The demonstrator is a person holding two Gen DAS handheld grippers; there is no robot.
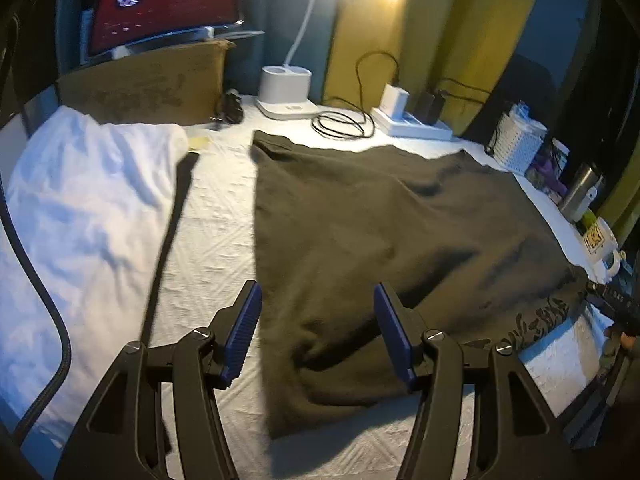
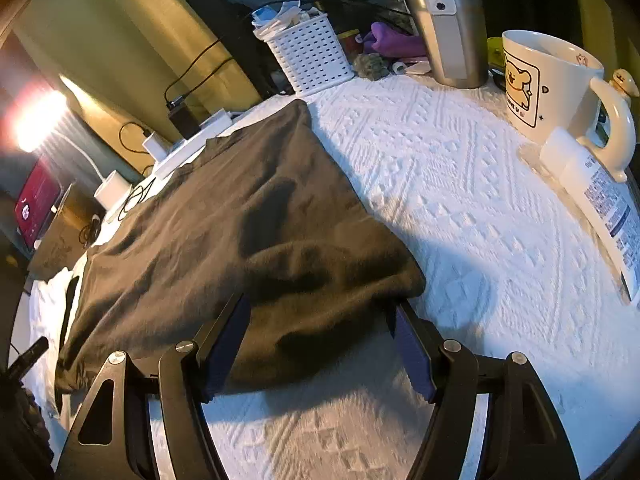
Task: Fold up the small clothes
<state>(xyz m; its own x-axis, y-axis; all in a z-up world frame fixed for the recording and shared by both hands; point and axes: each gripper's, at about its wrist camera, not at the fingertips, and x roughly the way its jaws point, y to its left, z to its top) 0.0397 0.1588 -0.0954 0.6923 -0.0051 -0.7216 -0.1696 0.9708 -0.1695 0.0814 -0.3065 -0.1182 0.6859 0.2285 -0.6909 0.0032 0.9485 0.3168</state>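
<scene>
A dark olive garment (image 1: 380, 220) lies spread over a white textured cloth (image 1: 216, 240), with a fold bunched at its near edge. My left gripper (image 1: 317, 290) hovers over that near edge, its blue pads (image 1: 244, 320) wide apart and touching nothing. In the right wrist view the same garment (image 2: 240, 208) ends in a rounded, folded corner. My right gripper (image 2: 320, 304) is open around that corner; the cloth bulges between the fingers, and neither pad presses on it. The table cloth (image 2: 460, 200) to the right of the garment is bare.
A crumpled white cloth (image 1: 80, 200) and a black strap (image 1: 172, 232) lie left. Along the back stand a cardboard box (image 1: 144, 84), lamp base (image 1: 284, 88), coiled cable (image 1: 340, 124) and power strip (image 1: 412, 124). At right are a white basket (image 2: 312, 56), steel tumbler (image 2: 452, 28) and mug (image 2: 552, 80).
</scene>
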